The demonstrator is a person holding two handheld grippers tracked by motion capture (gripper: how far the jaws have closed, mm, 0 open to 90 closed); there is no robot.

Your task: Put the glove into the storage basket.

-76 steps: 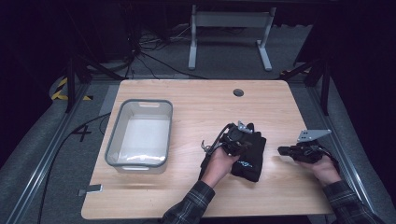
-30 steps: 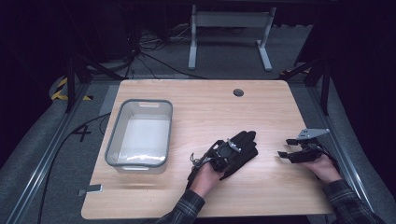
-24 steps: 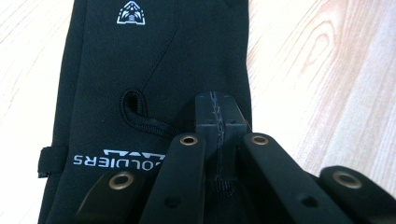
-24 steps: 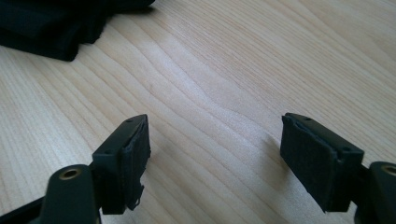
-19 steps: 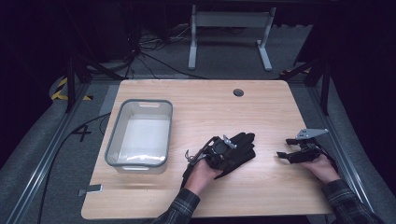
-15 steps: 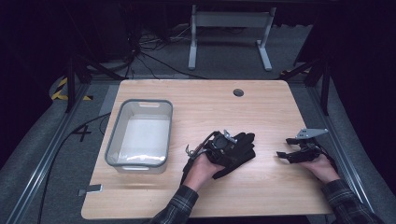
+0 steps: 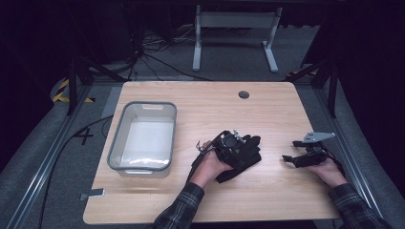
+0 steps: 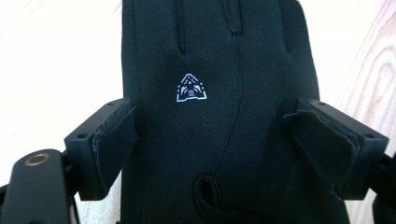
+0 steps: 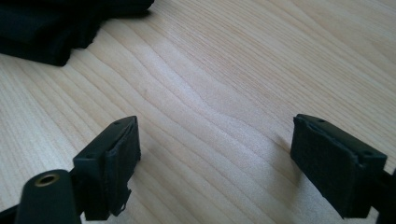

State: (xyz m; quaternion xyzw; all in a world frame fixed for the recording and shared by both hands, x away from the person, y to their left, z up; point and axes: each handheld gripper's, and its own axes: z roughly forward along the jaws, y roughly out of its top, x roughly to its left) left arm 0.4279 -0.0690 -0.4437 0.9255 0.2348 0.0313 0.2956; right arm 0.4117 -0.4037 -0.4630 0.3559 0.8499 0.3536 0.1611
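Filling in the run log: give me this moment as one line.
left claw: open, straddling black glove | right claw: open, over bare table | bin: apart, left of glove

Dark plaid sleeves (image 7: 184, 210) at both forearms, black two-jaw grippers (image 8: 210, 140) with worn, fraying pads (image 9: 122, 168), visible screw holes, and a grey three-cornered plate (image 7: 317, 137).
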